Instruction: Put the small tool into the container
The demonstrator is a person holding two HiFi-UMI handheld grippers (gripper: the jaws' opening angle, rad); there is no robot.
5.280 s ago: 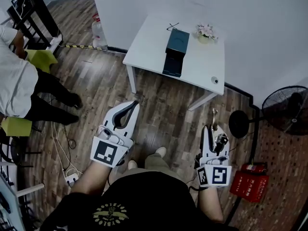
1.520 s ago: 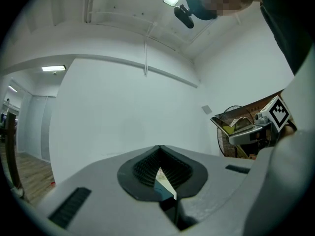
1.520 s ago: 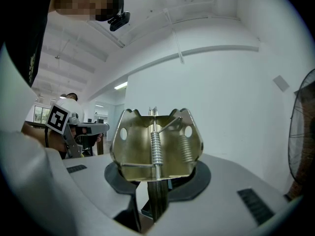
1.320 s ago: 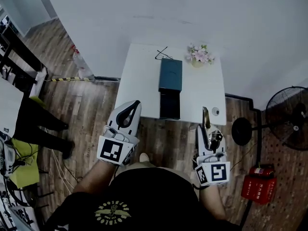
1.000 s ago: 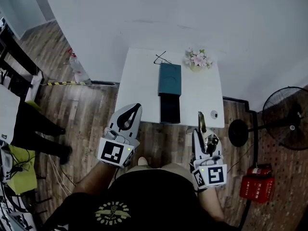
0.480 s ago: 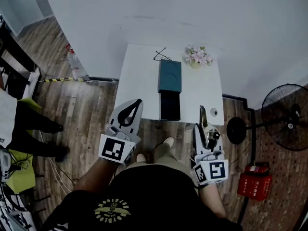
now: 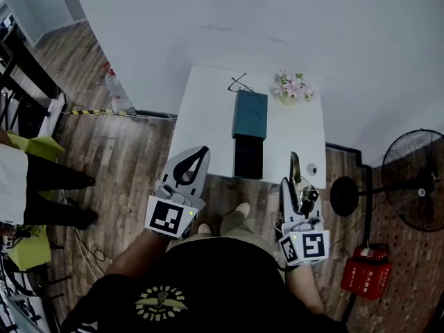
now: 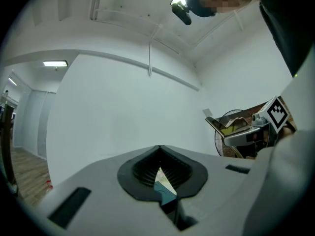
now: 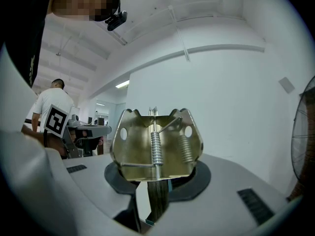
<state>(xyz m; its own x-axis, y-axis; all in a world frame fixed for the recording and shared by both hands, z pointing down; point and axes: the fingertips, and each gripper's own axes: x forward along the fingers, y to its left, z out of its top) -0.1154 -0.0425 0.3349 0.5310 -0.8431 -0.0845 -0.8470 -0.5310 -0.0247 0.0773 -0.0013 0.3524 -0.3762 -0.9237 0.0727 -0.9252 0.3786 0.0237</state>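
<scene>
The person has walked up to the table point(image 7: 205, 109), so its near edge now lies just ahead of the two grippers and the placing can begin. The right gripper point(image 7: 290, 187) is clamped on the one brass clip point(image 9: 156, 144), short of the table. The left gripper point(image 7: 201, 151) is closed and empty. One open box point(image 7: 250, 115) waits on the table.

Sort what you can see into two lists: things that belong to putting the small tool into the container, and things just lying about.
Belongs to the job: brass spring clip, clamped in the right hand-held gripper; dark teal box on the white table.
Just lying about: pink flowers, floor fan, red case, plastic bottle.
</scene>
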